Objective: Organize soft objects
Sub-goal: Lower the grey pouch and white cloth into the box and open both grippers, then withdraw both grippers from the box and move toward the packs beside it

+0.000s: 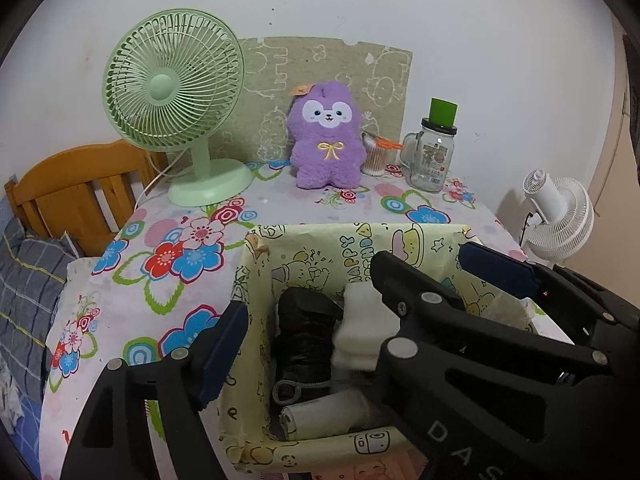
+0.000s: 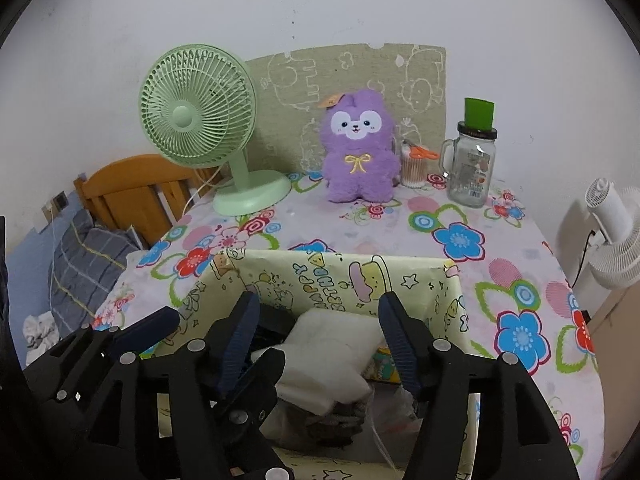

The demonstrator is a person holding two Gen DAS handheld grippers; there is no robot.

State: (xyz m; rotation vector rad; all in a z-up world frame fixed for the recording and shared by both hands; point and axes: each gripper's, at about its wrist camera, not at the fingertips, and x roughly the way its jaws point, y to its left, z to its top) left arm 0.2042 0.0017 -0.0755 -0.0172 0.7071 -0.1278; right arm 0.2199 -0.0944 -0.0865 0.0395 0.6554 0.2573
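Below both grippers, a paper-lined box (image 2: 452,292) stands on the flowered desk (image 1: 160,280), and the white soft pad (image 2: 332,344) lies inside it, directly beneath the right gripper (image 2: 320,344), whose fingers stand apart on either side without pressing it. The left gripper (image 1: 344,320) is likewise parted (one finger outside the box's left wall) and nothing is held. Also in the box: a black bundle (image 1: 304,340) and a pale roll (image 1: 324,412). The purple plush (image 1: 326,136) is left standing well beyond, upright.

Two fans, one green (image 1: 174,92) and one white (image 1: 560,216), one purple plush toy (image 1: 326,136), one glass jar (image 1: 432,156), one paper-lined box (image 1: 320,240) holding perhaps four soft items, partly hidden
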